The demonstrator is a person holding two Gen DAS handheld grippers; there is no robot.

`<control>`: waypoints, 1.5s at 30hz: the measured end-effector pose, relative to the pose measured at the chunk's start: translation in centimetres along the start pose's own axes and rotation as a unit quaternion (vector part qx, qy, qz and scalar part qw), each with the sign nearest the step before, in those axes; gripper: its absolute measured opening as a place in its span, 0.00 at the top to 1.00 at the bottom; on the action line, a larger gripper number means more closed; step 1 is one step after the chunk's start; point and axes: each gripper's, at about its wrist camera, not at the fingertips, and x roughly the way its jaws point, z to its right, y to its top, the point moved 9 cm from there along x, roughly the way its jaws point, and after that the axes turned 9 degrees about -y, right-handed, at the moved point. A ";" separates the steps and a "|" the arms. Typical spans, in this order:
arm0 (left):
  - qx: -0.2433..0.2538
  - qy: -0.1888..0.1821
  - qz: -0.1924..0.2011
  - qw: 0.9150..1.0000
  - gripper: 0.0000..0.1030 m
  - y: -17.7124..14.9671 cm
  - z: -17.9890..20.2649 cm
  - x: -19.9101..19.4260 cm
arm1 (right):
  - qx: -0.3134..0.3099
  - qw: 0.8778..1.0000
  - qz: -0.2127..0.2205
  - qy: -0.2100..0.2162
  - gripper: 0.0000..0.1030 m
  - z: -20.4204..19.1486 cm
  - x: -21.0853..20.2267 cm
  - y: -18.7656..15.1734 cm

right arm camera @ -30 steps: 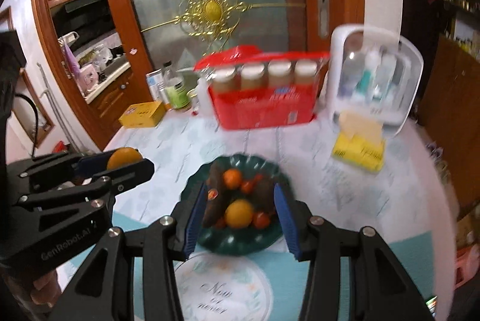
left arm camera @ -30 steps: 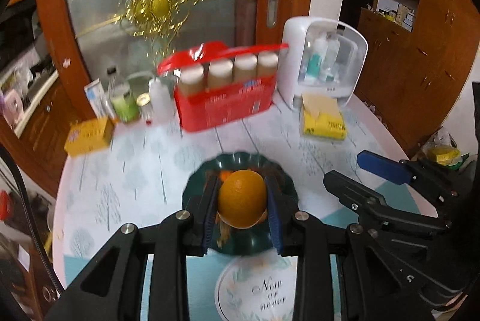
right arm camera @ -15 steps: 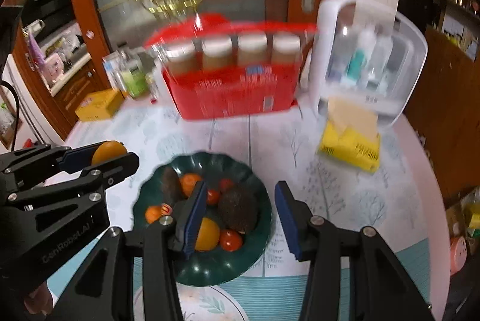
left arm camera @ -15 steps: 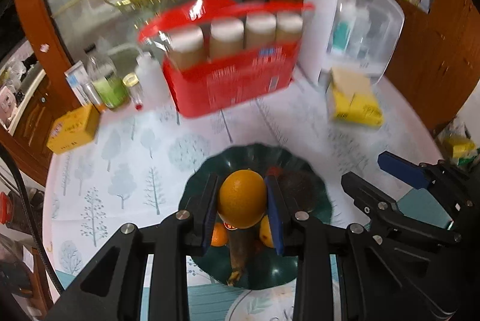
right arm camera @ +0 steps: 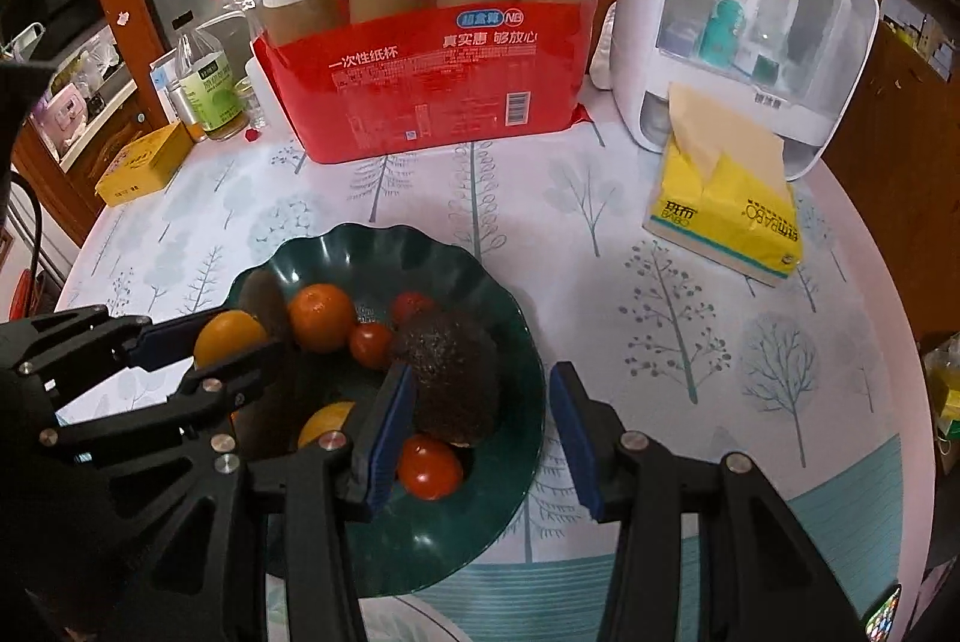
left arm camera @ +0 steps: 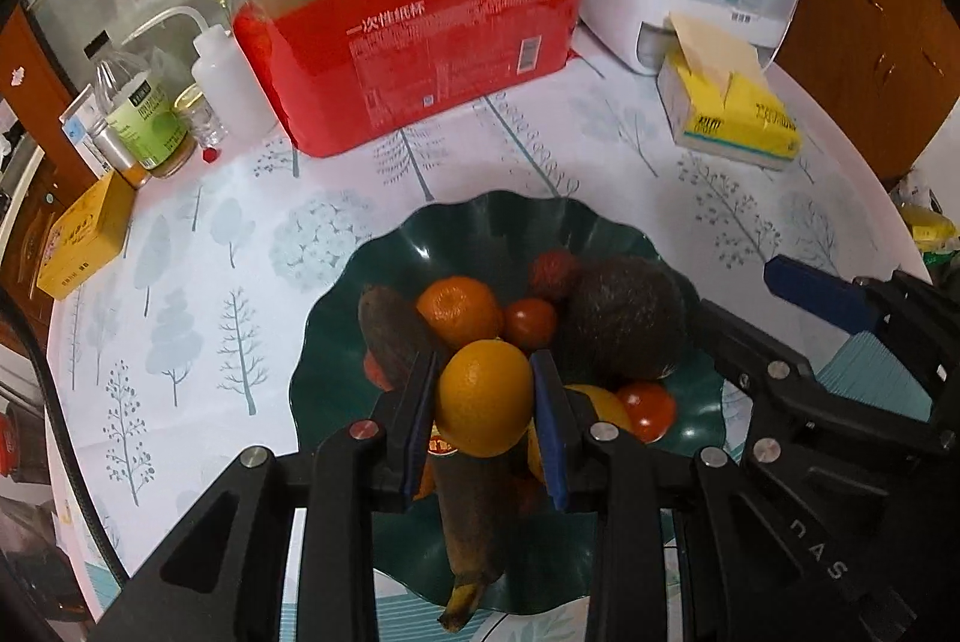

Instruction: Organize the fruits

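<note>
My left gripper [left arm camera: 483, 405] is shut on an orange [left arm camera: 483, 397] and holds it just above the dark green fruit plate [left arm camera: 384, 270]. The plate holds a mandarin [left arm camera: 459, 311], small red tomatoes [left arm camera: 530, 321], a dark avocado [left arm camera: 624, 321] and a brown overripe banana [left arm camera: 474, 528]. In the right wrist view the left gripper [right arm camera: 198, 351] holds the orange [right arm camera: 225, 337] over the plate's left side [right arm camera: 336, 252]. My right gripper [right arm camera: 477, 435] is open and empty over the plate's right part, next to the avocado [right arm camera: 456, 378].
A red bag of paper cups [right arm camera: 432, 90] stands behind the plate. A white cosmetics box [right arm camera: 744, 18] and a yellow tissue pack [right arm camera: 726, 210] are at the back right. Bottles [right arm camera: 207, 90] and a yellow box [right arm camera: 141, 162] are at the back left.
Both grippers have moved forward and down toward the plate. The left gripper still holds the orange, now low over the fruit. The right gripper has stayed open.
</note>
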 end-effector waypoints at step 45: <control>-0.049 0.018 0.053 0.997 0.10 -8.2 1.7 -10.5 | 0.024 0.999 0.037 0.018 0.44 1.3 -7.2 -3.5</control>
